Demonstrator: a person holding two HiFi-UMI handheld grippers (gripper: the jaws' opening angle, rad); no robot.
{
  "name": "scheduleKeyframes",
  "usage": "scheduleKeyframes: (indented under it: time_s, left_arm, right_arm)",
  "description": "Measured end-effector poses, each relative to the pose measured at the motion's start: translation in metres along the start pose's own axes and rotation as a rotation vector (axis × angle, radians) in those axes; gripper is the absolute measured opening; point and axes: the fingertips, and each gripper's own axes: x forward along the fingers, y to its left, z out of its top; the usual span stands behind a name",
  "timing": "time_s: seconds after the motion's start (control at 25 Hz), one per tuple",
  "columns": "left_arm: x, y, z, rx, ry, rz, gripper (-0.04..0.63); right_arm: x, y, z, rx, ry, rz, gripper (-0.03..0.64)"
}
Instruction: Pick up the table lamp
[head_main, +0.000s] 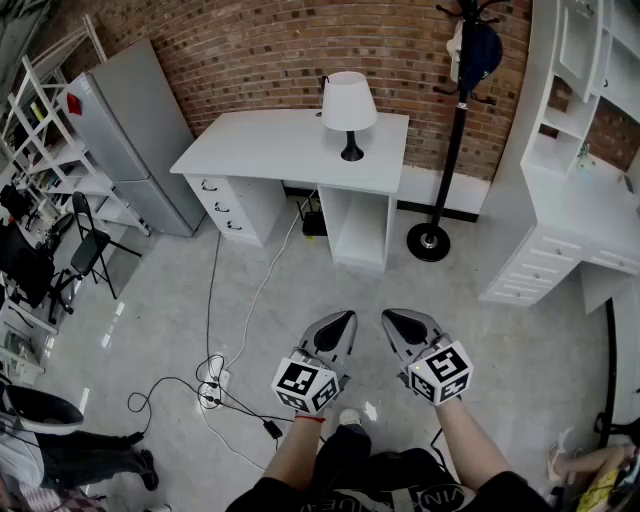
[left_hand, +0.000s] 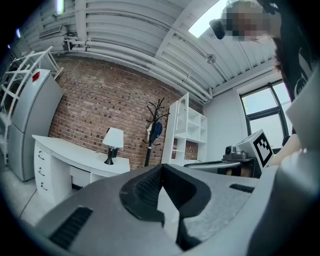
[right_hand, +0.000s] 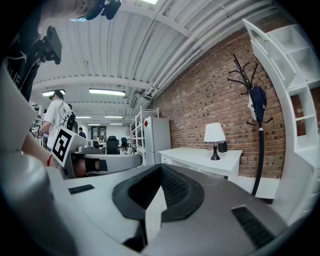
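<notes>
The white-shaded table lamp (head_main: 349, 105) stood upright on the white desk (head_main: 262, 150), near its back edge by the brick wall (head_main: 250, 50). It was at about 12 o'clock from both grippers and well apart from them. The left gripper (head_main: 346, 318) and the right gripper (head_main: 391, 317) were held side by side above the floor (head_main: 300, 300), each with its jaws pressed together on nothing. A black coat stand (head_main: 452, 140) rose at 1 o'clock, just beside the desk.
</notes>
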Motion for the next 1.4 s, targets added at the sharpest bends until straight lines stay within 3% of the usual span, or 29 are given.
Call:
scheduleKeyframes:
  time_s: [0.56, 0.88, 1.4]
  left_arm:
    - [0.027, 0.051, -0.002, -0.027, 0.012, -0.014, 0.006]
    - [0.034, 0.082, 0.009, -0.014, -0.01, -0.035, 0.006]
    - [0.065, 0.127, 0.017, -0.029, -0.023, -0.034, 0.006]
  right_arm:
    - [0.051, -0.02, -0.009, 0.027, 0.021, -0.019, 0.002]
    - [0.081, -0.029, 0.005, 0.05, -0.034, -0.062, 0.002]
    - [0.136, -0.047, 0.009, 0.057, -0.021, -0.048, 0.003]
